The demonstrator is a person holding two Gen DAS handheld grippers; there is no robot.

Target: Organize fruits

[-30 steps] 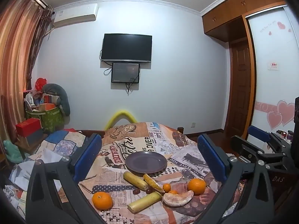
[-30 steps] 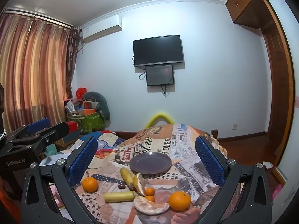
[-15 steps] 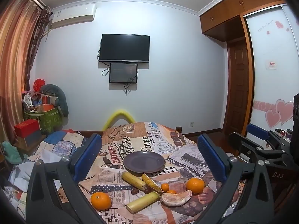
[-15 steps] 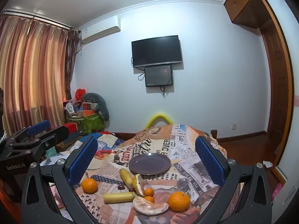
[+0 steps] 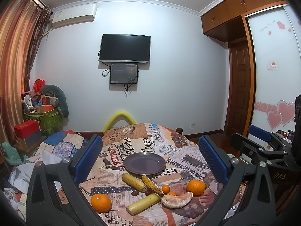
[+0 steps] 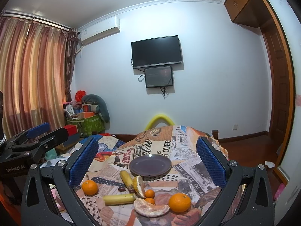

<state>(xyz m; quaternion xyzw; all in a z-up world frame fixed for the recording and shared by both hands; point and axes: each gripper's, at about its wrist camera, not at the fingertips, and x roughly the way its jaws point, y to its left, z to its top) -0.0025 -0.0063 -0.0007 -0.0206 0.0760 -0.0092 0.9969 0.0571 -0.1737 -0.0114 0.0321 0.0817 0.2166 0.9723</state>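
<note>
An empty purple plate (image 5: pixel 144 163) (image 6: pixel 150 165) sits on a table under a newspaper-print cloth (image 5: pixel 150 141). In front of it lie two yellow cane pieces (image 5: pixel 134 182) (image 5: pixel 143 203), a curved peel (image 5: pixel 151 184), a peeled pomelo wedge (image 5: pixel 177 200) (image 6: pixel 151 208), two small tangerines (image 5: pixel 165 188), dark dates (image 5: pixel 134 193) and two oranges (image 5: pixel 100 202) (image 5: pixel 196 187). My left gripper (image 5: pixel 150 156) hangs open above and short of the fruit, holding nothing. My right gripper (image 6: pixel 147 158) is open too, empty, beside it on the right; each shows at the other view's edge.
A bed with patchwork bedding (image 5: pixel 56 146) lies left of the table. Boxes and a green bin (image 5: pixel 47 120) stand in the far left corner by the curtains (image 6: pixel 28 79). A yellow foam arch (image 5: pixel 120 116) rises behind the table. A wooden door (image 5: pixel 240 90) and floor lie right.
Both views have drifted slightly; the scene has shifted a little left in each. The fruit and plate have not moved, and both grippers stay open.
</note>
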